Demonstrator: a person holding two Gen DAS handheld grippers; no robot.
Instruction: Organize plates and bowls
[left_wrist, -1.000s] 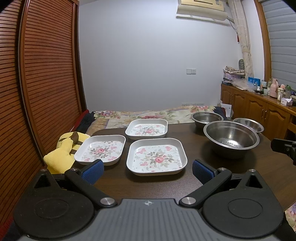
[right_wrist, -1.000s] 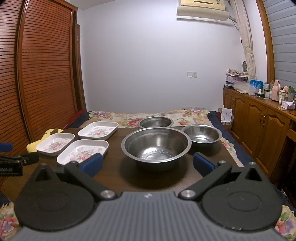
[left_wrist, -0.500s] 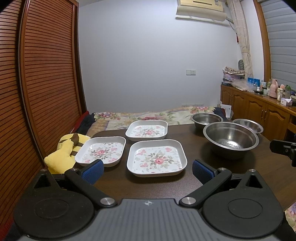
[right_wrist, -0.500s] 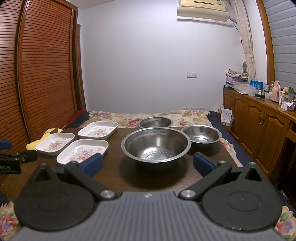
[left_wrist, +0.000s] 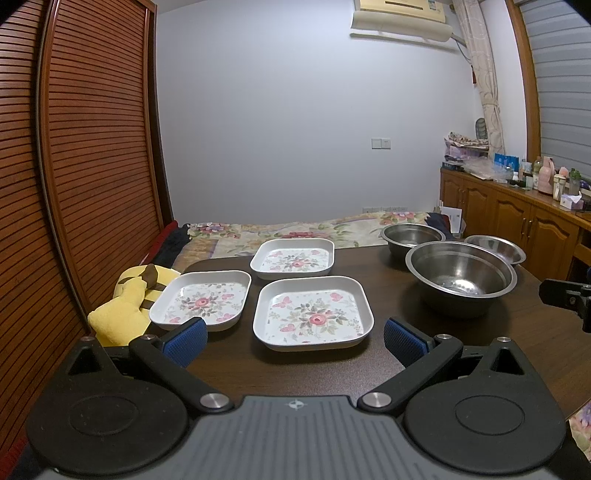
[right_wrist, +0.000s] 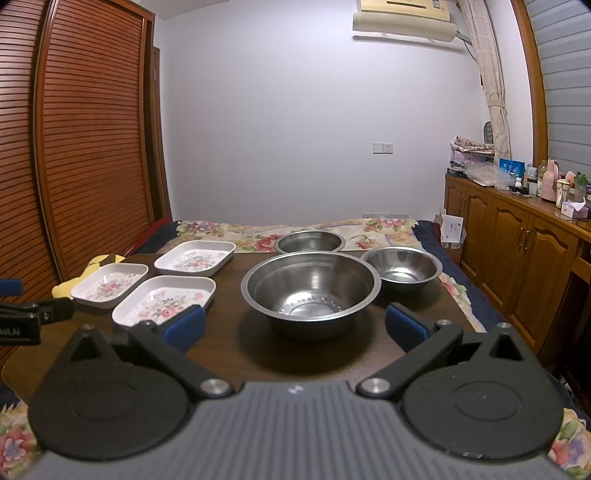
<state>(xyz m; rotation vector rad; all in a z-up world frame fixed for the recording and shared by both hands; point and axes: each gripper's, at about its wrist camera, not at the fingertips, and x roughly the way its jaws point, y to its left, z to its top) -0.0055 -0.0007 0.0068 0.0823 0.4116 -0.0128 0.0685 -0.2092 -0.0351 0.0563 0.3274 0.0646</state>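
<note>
On the dark table (left_wrist: 406, 373) three square floral plates sit at the left and three steel bowls at the right, each kind grouped but none stacked. The near plate (left_wrist: 313, 312) lies straight ahead of the left gripper (left_wrist: 293, 338), whose blue pads (left_wrist: 184, 338) stand wide apart with nothing between them; the left plate (left_wrist: 201, 303) is just beside it, its outer edge close to the table's side, and the far plate (left_wrist: 293, 257) sits behind. From their look I'd guess the plates are light, stiff melamine, slick on the glaze, with a raised rim that a pinch over the near wall should catch. The right gripper (right_wrist: 295, 326) is likewise spread wide and empty, facing the big bowl (right_wrist: 310, 286), with the mid bowl (right_wrist: 401, 264) to its right and the back bowl (right_wrist: 310, 242) behind. Those bowls look thin, rigid and slippery; the rolled lip seems the only sensible hold, and they would likely clang and skate if nudged. A yellow plush (left_wrist: 127, 299) leans at the table's left side close to the left plate and could snag a sweep there. Beyond lies a bed (right_wrist: 258, 230), and a cabinet (right_wrist: 517, 254) cluttered on top runs along the right, well clear.
</note>
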